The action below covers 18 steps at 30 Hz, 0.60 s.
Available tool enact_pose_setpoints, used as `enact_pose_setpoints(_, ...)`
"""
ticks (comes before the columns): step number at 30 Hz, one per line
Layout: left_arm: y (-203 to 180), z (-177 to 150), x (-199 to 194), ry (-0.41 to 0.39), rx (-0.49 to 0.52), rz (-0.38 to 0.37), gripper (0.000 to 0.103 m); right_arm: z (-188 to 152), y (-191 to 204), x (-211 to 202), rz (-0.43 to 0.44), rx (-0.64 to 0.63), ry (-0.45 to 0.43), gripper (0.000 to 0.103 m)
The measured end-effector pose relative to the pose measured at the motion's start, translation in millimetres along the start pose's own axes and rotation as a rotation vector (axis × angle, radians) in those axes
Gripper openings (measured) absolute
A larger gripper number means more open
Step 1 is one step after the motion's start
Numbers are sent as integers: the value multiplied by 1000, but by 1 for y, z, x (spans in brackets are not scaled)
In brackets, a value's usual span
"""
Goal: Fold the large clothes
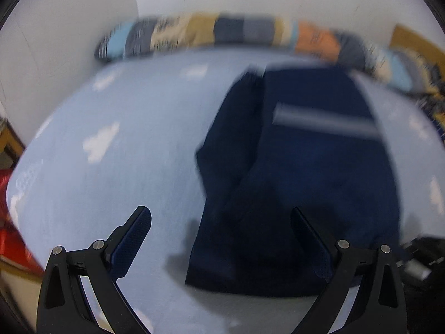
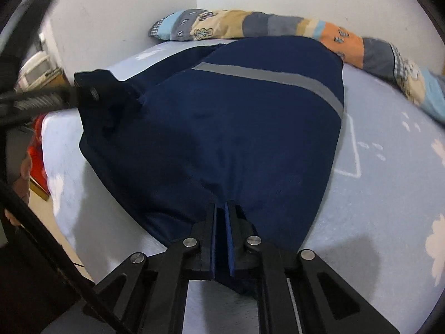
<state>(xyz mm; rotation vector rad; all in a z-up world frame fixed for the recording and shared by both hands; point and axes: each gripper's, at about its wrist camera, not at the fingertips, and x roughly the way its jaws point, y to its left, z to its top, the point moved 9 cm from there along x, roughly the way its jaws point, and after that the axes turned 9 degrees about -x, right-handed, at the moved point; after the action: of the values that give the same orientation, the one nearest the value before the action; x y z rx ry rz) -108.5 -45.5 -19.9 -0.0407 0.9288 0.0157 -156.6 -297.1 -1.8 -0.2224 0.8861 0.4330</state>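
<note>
A large navy garment (image 2: 236, 128) with a grey reflective stripe (image 2: 272, 79) lies on a light blue bed. My right gripper (image 2: 221, 208) is shut on the garment's near edge, with cloth pinched between its pads. In the blurred left wrist view the same garment (image 1: 319, 167) lies ahead and to the right, a dark sleeve folded along its left side. My left gripper (image 1: 221, 213) is open and empty above the bed, its right finger (image 1: 311, 239) over the garment's near left part.
The bed sheet (image 1: 111, 167) is light blue with white cloud prints. A long patchwork pillow (image 2: 278, 27) lies along the far wall. White walls meet at a corner behind it. Something red (image 2: 37, 150) sits at the bed's left edge.
</note>
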Motion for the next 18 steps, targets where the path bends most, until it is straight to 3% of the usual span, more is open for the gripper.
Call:
enact_pose_setpoints(2,3,-1,0,10,-31,-25,100,3,-2,-1,7,5,34,5)
enact_pose_setpoints(5,5,13,-21,-87,-64,-53,100,10,-13,-9,67,91,58,4)
enact_pose_setpoints(7,3,23,-33,-159,-77,-59,100,21,-21,-23,113,158,-1,4)
enact_pose_setpoints(11,-12,32,-48,-224,-82,-146,100,43,-42,-37,82,172,-69,7)
enact_pose_setpoints(15,-37,23,-37,-175,-17,-170,100,61,-72,-36,73,242,-88,8)
enact_pose_setpoints(18,-29,12,-8,-69,-12,-75,100,88,-102,-30,36,272,-100,8)
